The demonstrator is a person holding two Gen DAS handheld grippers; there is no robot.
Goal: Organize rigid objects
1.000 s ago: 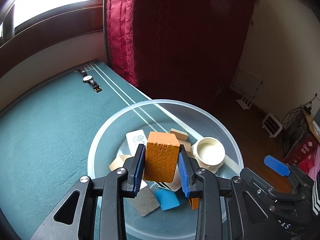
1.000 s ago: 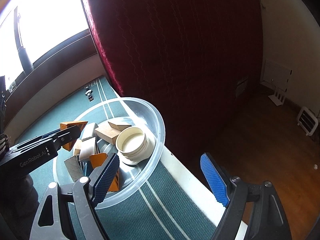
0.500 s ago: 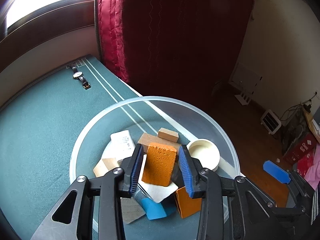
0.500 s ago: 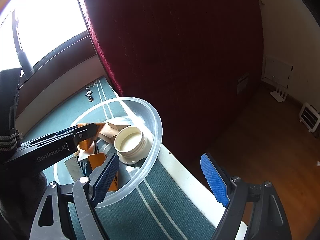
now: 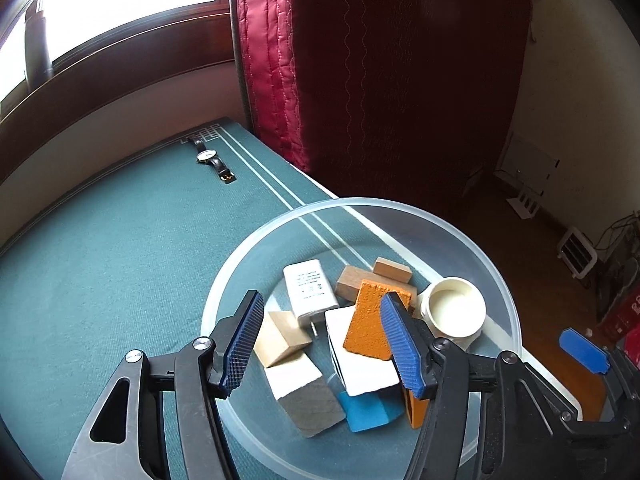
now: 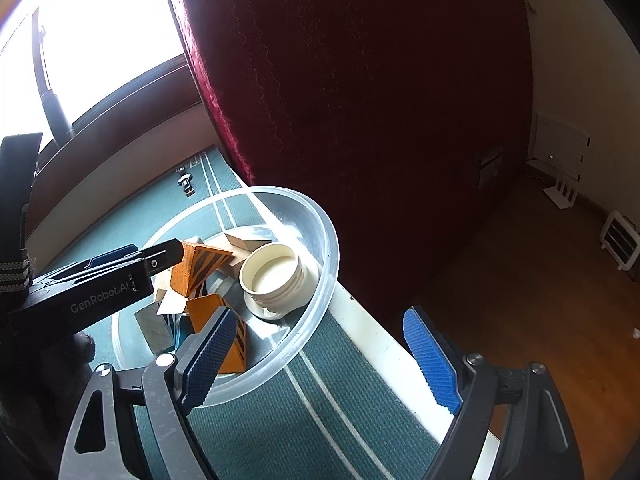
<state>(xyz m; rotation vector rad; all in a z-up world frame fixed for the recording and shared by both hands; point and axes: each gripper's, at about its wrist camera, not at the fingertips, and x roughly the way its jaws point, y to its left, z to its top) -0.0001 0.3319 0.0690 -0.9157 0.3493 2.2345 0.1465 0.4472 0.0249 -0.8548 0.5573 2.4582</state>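
A clear plastic bowl [image 5: 400, 204] on the green table holds several rigid pieces: a white charger [image 5: 310, 286], wooden blocks [image 5: 392, 272], a cream jar lid [image 5: 454, 312], a grey block [image 5: 312, 404] and a blue piece [image 5: 366, 412]. My left gripper [image 5: 320, 298] hangs over the pile with its jaws opening. An orange block [image 5: 370, 328] lies on the pile and leans at the right pad, with the left pad well clear of it. My right gripper [image 6: 320, 316] stands open and empty by the bowl's near rim [image 6: 332, 248], over the table edge.
A wristwatch [image 5: 210, 158] lies at the far end of the table. A dark red quilted panel [image 5: 360, 80] stands close behind the bowl. The table's white edge [image 6: 384, 344] runs just right of the bowl, with wooden floor below.
The left jaws have spread apart and let go of the orange block, which has dropped from upright between the pads onto the pile. The right gripper has kept still.
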